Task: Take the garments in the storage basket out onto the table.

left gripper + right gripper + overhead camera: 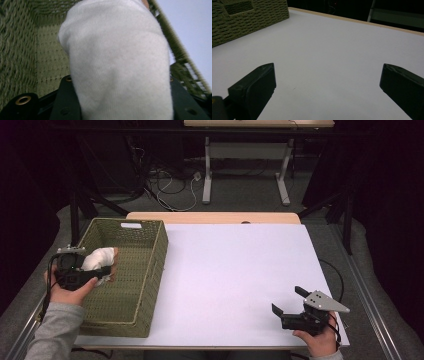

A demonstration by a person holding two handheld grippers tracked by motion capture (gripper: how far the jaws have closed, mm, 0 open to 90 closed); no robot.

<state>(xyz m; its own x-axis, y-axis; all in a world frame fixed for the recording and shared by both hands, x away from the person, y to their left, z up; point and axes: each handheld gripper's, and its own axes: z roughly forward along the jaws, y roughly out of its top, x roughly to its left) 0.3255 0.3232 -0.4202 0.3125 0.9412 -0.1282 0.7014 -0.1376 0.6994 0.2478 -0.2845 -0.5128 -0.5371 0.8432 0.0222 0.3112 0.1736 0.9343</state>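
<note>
A white rolled sock (97,258) hangs over the left side of a green woven basket (159,251), and my left gripper (105,265) is shut on it. In the left gripper view the sock (117,60) bulges up between the two black jaws, with the basket's inner wall (22,50) behind it. A small tan patch shows at the sock's far end. My right gripper (286,300) rests low at the table's front right corner, open, with nothing between its jaws. In the right gripper view my right gripper (329,75) faces bare white table toward the basket's end wall (249,20).
The white table top (235,265) stretches between the basket and the right hand. A wooden edge (215,217) runs along the far side. Beyond it are desk legs and cables on the floor. The basket fills the table's left edge.
</note>
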